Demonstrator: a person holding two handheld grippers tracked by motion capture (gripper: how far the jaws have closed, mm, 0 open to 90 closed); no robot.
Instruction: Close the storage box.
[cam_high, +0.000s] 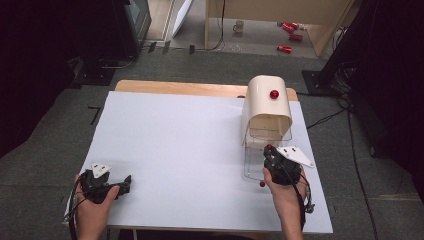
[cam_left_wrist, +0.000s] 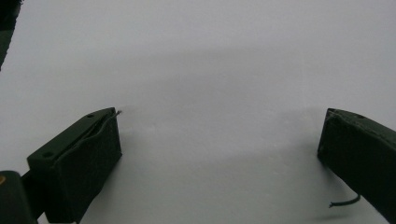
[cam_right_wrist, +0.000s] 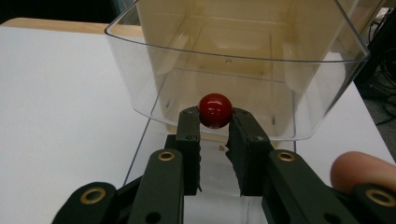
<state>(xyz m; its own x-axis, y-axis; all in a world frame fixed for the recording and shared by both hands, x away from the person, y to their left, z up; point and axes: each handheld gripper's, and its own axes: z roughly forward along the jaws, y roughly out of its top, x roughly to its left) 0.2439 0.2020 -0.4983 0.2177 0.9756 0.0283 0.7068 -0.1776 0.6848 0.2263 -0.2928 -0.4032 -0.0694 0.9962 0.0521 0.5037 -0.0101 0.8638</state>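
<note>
A cream box (cam_high: 267, 102) with a rounded top and a red knob (cam_high: 274, 94) on it stands at the far right of the white table top (cam_high: 190, 150). A clear plastic drawer (cam_high: 250, 162) sticks out of its front towards me. My right gripper (cam_high: 270, 151) is shut on the drawer's red ball knob (cam_high: 269, 147). In the right gripper view the red ball knob (cam_right_wrist: 215, 110) sits pinched between the tips of the right gripper (cam_right_wrist: 215, 119), in front of the clear drawer (cam_right_wrist: 140, 84). My left gripper (cam_high: 127, 181) rests at the near left, open over bare white surface (cam_left_wrist: 215, 70).
A small red ball (cam_high: 262, 184) lies on the table just left of my right hand. The wooden table edge (cam_high: 175, 87) shows behind the white top. On the floor beyond lie red cans (cam_high: 290, 35) and a mug (cam_high: 239, 26).
</note>
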